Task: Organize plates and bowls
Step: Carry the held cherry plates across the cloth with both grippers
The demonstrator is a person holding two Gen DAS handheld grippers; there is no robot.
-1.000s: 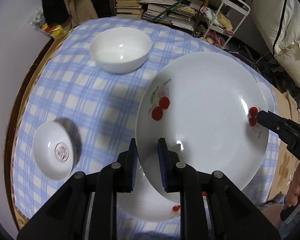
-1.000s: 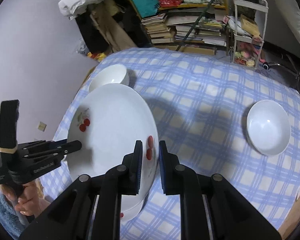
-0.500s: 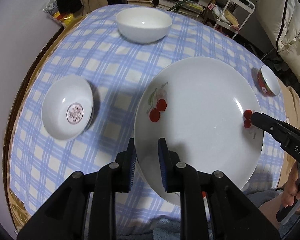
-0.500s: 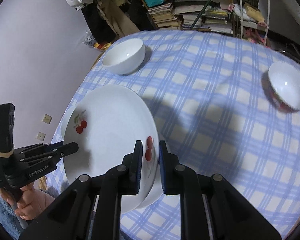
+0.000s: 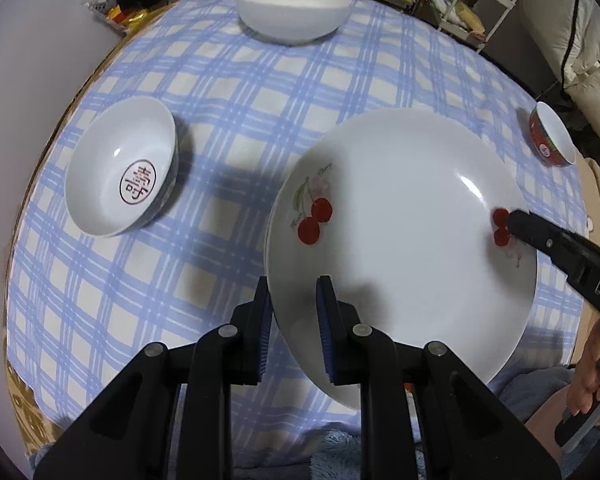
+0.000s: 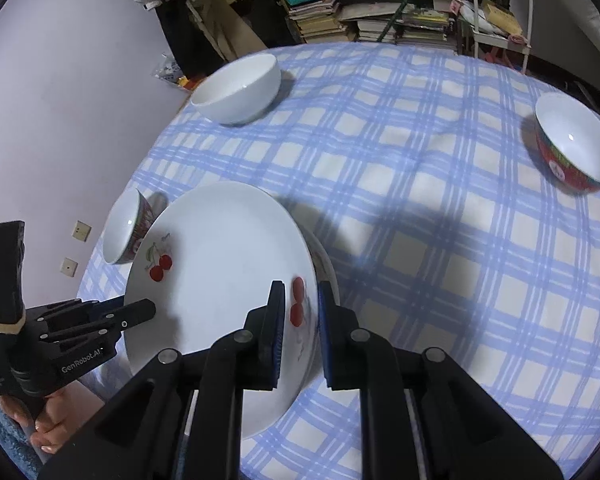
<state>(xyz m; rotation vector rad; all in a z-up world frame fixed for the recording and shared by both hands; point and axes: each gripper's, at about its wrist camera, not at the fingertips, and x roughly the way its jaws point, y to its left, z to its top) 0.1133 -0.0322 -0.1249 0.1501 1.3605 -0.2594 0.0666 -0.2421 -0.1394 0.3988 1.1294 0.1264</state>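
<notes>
A large white plate with cherry prints (image 5: 400,216) (image 6: 224,256) hangs tilted just above the blue checked tablecloth. My left gripper (image 5: 292,292) is shut on its near rim; in the right wrist view, this left gripper (image 6: 140,310) grips the plate's left edge. My right gripper (image 6: 302,292) is shut on the opposite rim by two cherries, and it enters the left wrist view as the right gripper (image 5: 514,220). The rim of a second plate (image 6: 326,268) peeks out underneath.
A plain white bowl (image 5: 292,4) (image 6: 236,92) stands at the far side. A bowl with a red emblem inside (image 5: 124,172) (image 6: 126,232) sits left of the plate. A red-sided bowl (image 5: 550,136) (image 6: 572,148) is at the right. Shelves and books crowd the room beyond the table.
Both grippers have carried the plate lower and across the table. The lower plate is now nearly hidden under it. The emblem bowl and red bowl have come into fuller view.
</notes>
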